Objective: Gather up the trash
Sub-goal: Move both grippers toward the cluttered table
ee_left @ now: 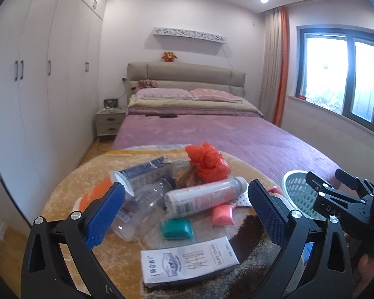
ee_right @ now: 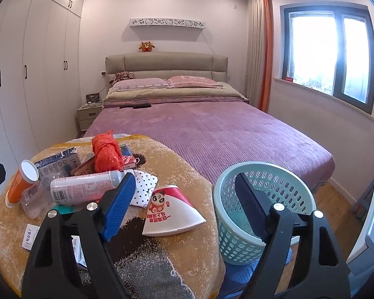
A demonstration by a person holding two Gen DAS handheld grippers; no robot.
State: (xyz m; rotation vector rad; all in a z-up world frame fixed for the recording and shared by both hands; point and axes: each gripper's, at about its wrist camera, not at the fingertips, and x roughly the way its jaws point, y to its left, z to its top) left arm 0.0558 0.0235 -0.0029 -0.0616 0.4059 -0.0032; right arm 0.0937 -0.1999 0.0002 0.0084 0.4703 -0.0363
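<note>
A pile of trash lies on a round table with a tan cloth point(ee_left: 62, 194): a red crumpled bag point(ee_left: 208, 162), a pink-grey bottle point(ee_left: 204, 196), a clear plastic bottle point(ee_left: 144, 204), a blue-white carton point(ee_left: 147, 172), an orange tube point(ee_left: 94, 194), a teal packet point(ee_left: 177, 228), a pink packet point(ee_left: 223, 214) and a white tissue pack point(ee_left: 187, 259). My left gripper point(ee_left: 187, 211) is open above the pile. My right gripper point(ee_right: 184, 204) is open and empty over the table edge, by a flattened paper cup point(ee_right: 172, 211) and a light-green basket point(ee_right: 264, 209).
A bed with a purple cover point(ee_right: 207, 134) stands behind the table. White wardrobes point(ee_right: 25, 74) line the left wall, with a nightstand point(ee_right: 87, 115) beside the bed. A window point(ee_right: 329, 54) is at the right. Wood floor point(ee_right: 336, 199) shows beside the basket.
</note>
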